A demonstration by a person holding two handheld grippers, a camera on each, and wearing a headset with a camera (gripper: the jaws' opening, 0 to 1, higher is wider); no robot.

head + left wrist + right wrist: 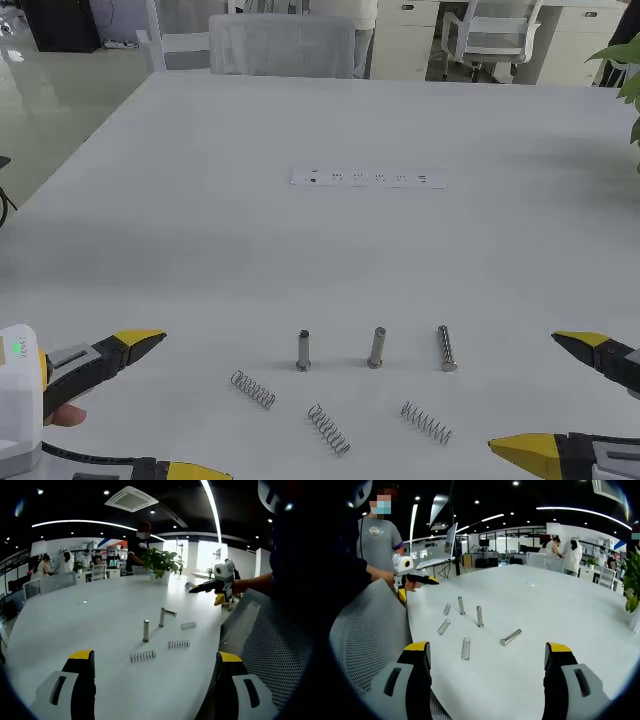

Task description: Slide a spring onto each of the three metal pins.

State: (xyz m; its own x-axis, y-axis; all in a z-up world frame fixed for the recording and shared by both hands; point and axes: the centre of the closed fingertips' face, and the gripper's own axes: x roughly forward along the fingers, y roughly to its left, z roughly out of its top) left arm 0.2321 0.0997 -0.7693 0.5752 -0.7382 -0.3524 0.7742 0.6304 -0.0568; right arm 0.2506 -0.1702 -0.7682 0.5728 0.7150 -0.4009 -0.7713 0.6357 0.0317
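Across white table, office chair beyond: L gripper bottom left, R gripper bottom right, jaws of both spread wide, empty. Btwn them, 3 pins in a row: left pin & mid pin upright, right pin lying flat, axis pointing away. Springs lie loose just in front: left spring nearer L gripper, mid spring central, right spring nearer R.
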